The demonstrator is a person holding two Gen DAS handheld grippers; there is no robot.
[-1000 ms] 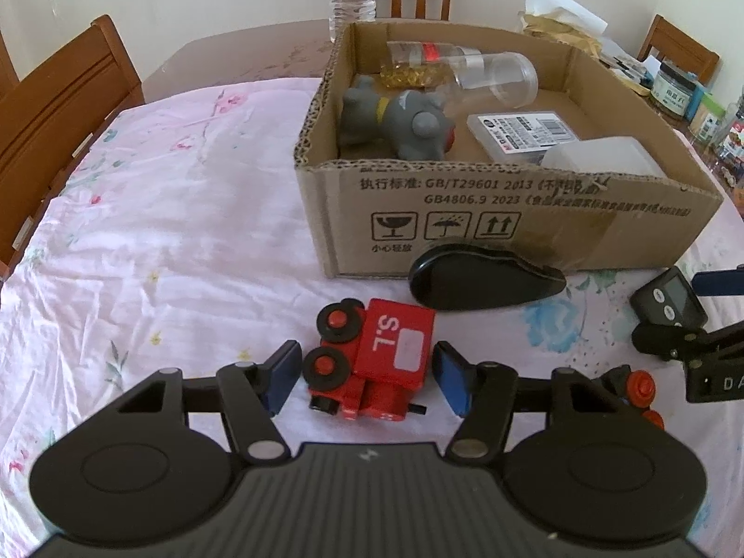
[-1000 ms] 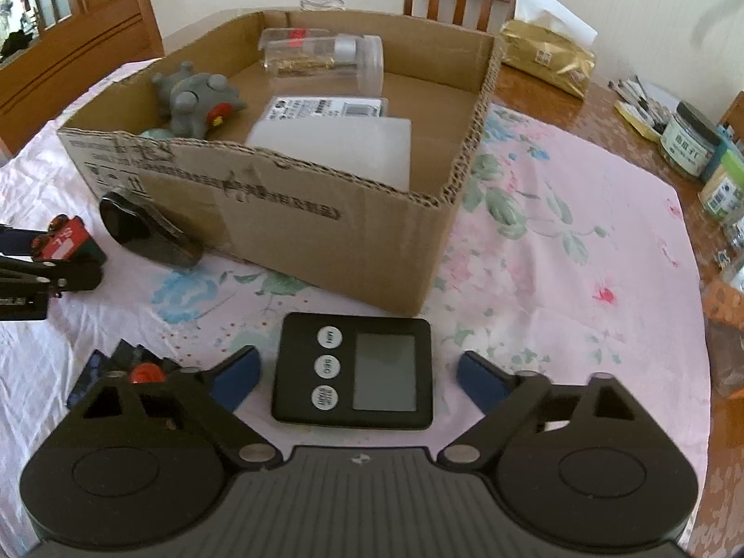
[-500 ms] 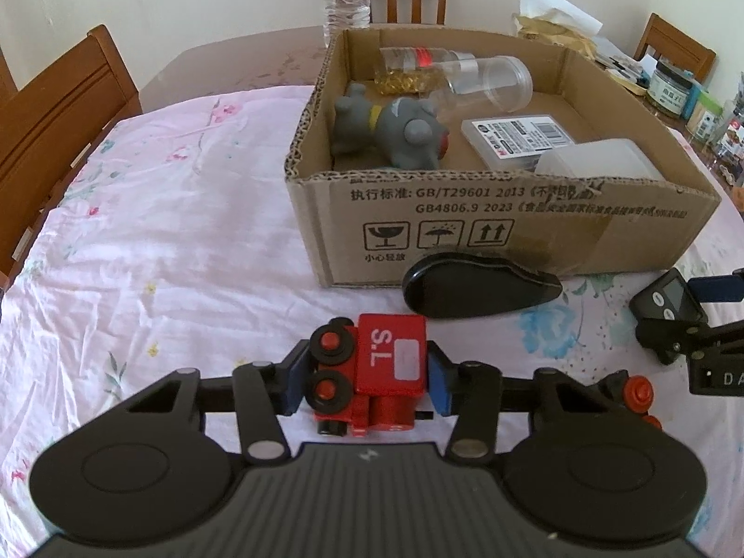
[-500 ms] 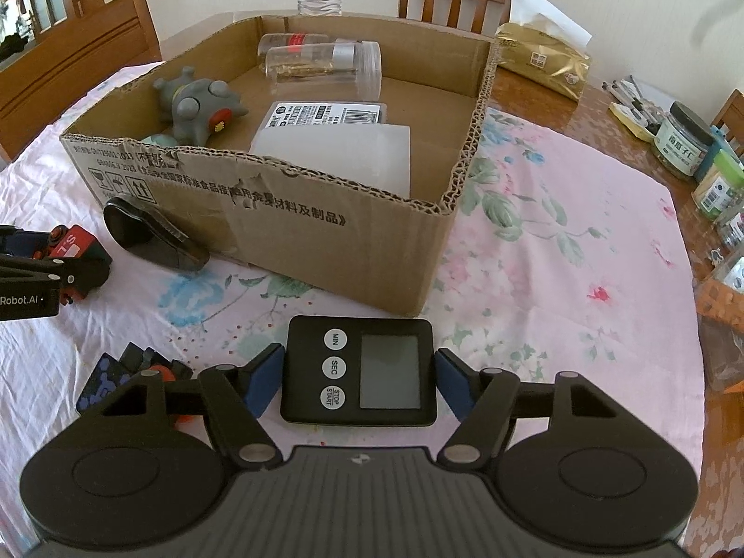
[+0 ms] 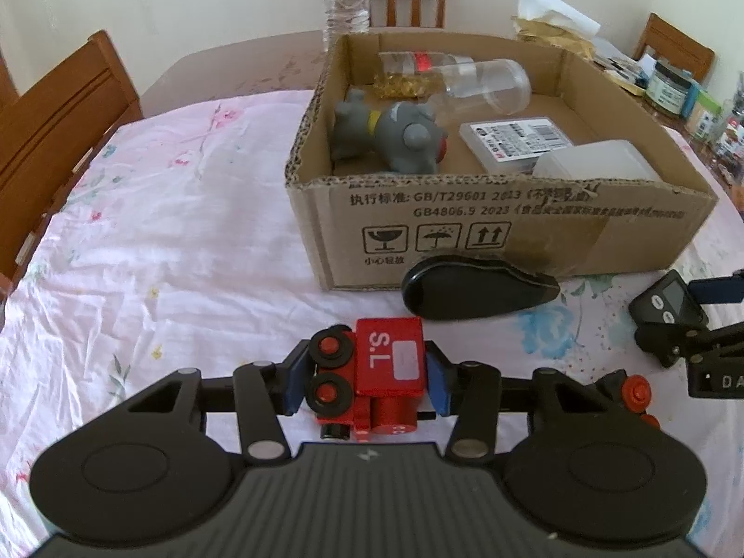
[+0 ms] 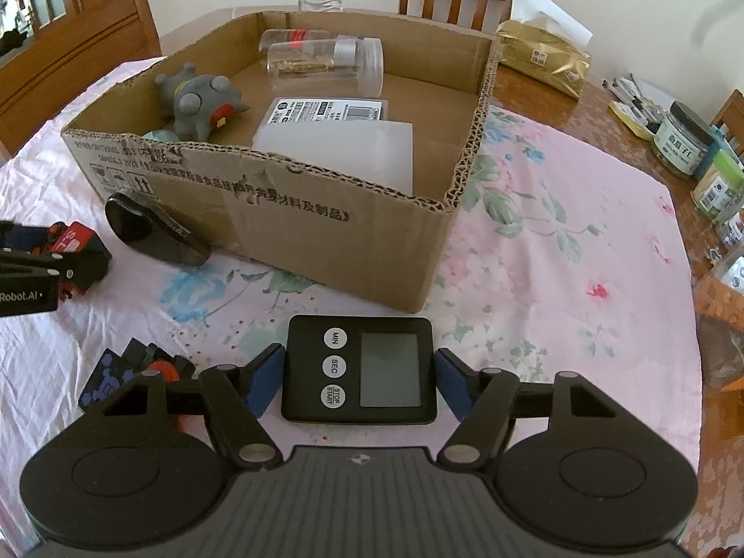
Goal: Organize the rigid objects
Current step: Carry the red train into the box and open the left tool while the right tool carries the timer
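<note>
We've got the left gripper [image 5: 365,383] clamped on the red toy train [image 5: 372,381] and the right gripper [image 6: 358,383] squeezing the black timer [image 6: 360,369], both just short of the cardboard box [image 6: 325,218]. Lift carelessly and the train could twist loose.

1. The brown corrugated cardboard box [image 6: 297,218] looked matt, its cut edges rough.
2. The pink floral cloth table cover [image 5: 176,242] lay wrinkled.
3. The black plastic digital timer [image 6: 358,367] appeared smooth.
4. The red painted toy train [image 5: 381,372] shone faintly.

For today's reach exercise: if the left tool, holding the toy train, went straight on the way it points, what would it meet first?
Probably the black oval case lying just beyond the toy train, then the cardboard box; depth is uncertain.
</note>
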